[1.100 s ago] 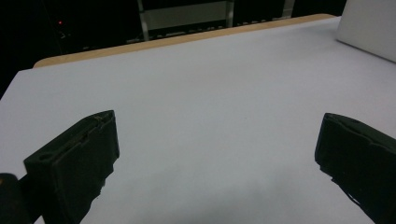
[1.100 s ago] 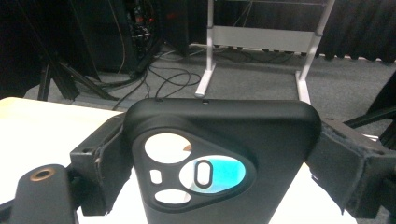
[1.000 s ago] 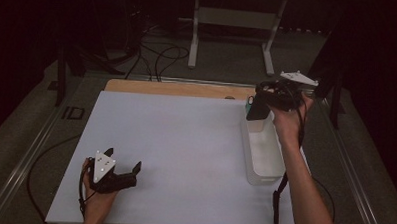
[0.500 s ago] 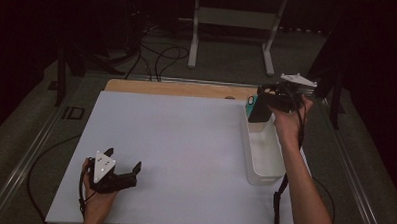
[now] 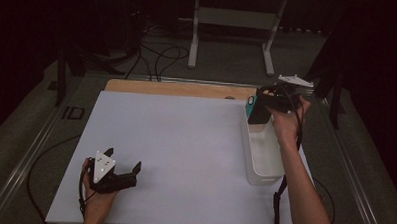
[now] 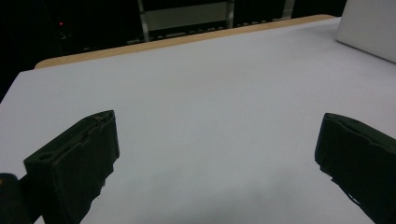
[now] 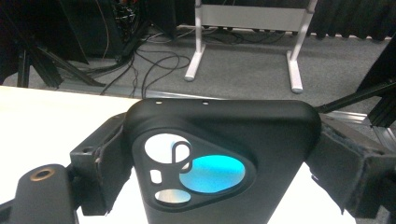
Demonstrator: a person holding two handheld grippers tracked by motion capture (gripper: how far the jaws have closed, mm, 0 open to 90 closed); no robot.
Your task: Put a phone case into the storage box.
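Note:
My right gripper (image 5: 263,105) is shut on a black phone case (image 5: 257,112) with a teal edge, held upright above the far end of a white bin (image 5: 262,169). In the right gripper view the phone case (image 7: 224,140) sits between the two jaws of the right gripper (image 7: 224,161), and its camera cut-outs show teal and silver behind them. My left gripper (image 5: 123,160) rests on the white table top (image 5: 185,136) at the near left, open, with a grey three-cornered plate on top. In the left gripper view the left gripper (image 6: 217,163) has its jaws wide apart with bare table between them.
The white bin stands along the right side of the table; its corner (image 6: 369,28) shows at the top right of the left gripper view. A wooden strip (image 5: 177,88) borders the far edge. Cables (image 5: 158,55) and a metal stand (image 5: 234,23) lie on the floor beyond.
The right gripper has shifted only slightly with the phone case above the bin's far end. The left gripper has stayed in place.

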